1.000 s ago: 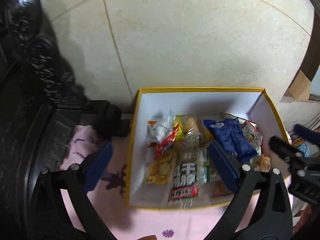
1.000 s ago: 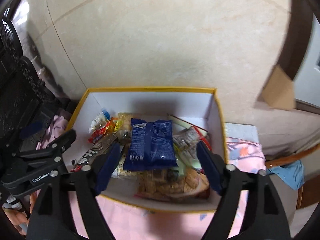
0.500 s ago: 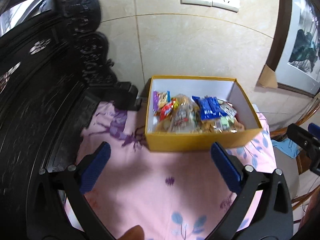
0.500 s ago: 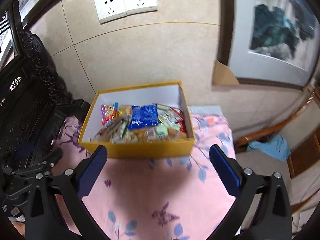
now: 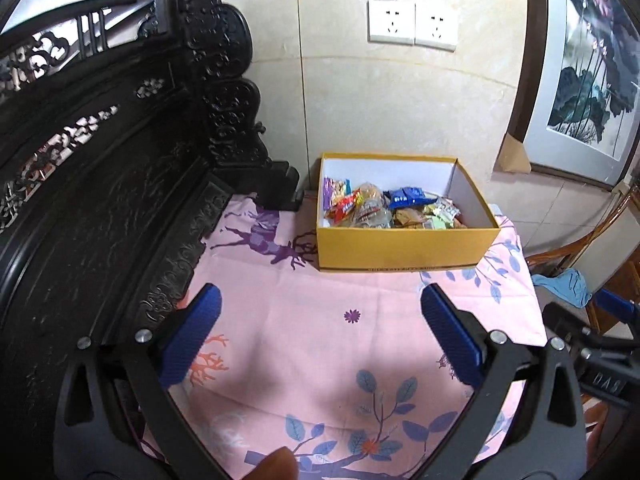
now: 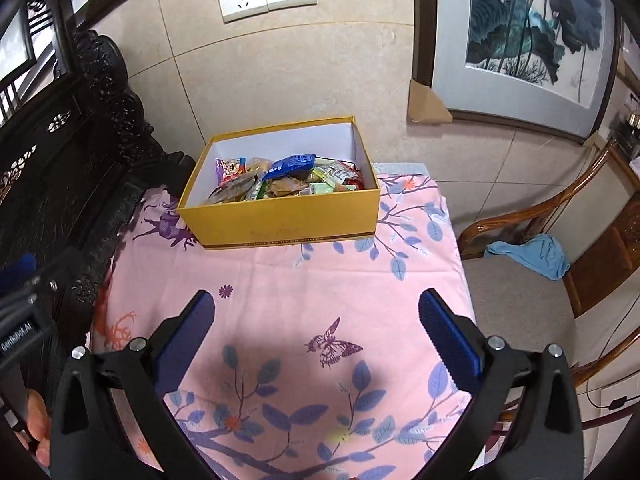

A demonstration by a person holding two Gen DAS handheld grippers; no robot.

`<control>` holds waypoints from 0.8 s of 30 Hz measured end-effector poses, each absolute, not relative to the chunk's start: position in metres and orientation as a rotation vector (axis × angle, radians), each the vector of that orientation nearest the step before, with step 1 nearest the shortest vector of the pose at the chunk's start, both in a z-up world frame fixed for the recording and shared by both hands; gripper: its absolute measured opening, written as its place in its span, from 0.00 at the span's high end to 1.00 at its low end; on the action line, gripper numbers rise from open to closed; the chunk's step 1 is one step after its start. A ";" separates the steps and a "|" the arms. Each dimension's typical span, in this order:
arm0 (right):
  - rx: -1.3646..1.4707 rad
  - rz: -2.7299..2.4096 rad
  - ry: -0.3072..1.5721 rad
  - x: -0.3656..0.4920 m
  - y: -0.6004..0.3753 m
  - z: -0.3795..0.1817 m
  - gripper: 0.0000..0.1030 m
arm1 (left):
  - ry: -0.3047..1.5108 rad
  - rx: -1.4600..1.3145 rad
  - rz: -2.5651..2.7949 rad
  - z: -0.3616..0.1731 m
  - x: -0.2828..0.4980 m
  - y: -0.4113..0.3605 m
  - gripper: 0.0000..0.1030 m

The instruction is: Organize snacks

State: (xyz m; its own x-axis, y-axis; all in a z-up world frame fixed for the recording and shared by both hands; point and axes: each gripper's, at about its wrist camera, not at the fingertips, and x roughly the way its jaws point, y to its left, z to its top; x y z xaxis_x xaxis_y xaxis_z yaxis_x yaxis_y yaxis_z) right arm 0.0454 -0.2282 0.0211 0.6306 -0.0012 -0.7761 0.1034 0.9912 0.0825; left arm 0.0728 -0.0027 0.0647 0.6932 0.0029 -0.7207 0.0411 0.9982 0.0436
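A yellow box (image 5: 404, 250) (image 6: 288, 224) stands at the far end of the pink flowered tablecloth (image 5: 320, 344) (image 6: 320, 280), against the wall. It holds several snack packets, among them a blue packet (image 5: 406, 197) (image 6: 291, 165) on top. My left gripper (image 5: 320, 328) is open and empty, well back from the box over the cloth. My right gripper (image 6: 316, 328) is open and empty too, also back from the box. The right gripper's body (image 5: 600, 356) shows at the right edge of the left wrist view.
A dark carved wooden piece of furniture (image 5: 100, 184) (image 6: 52, 148) runs along the table's left side. A wooden chair (image 6: 560, 240) with a blue cloth (image 6: 532, 252) stands to the right. A framed painting (image 6: 532, 36) leans on the wall.
Both grippers have pulled back and up from over the box to the near part of the table. The box now looks small and far away. Both stay open and empty.
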 end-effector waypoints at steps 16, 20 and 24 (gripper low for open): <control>0.056 -0.107 0.843 0.025 -0.211 0.038 0.01 | 0.760 0.093 -0.027 0.081 0.059 -0.016 0.02; 0.051 -0.105 0.840 0.026 -0.207 0.038 0.01 | 0.769 0.092 -0.023 0.079 0.060 -0.015 0.02; 0.042 -0.101 0.834 0.026 -0.204 0.039 0.01 | 0.776 0.087 -0.020 0.078 0.060 -0.013 0.02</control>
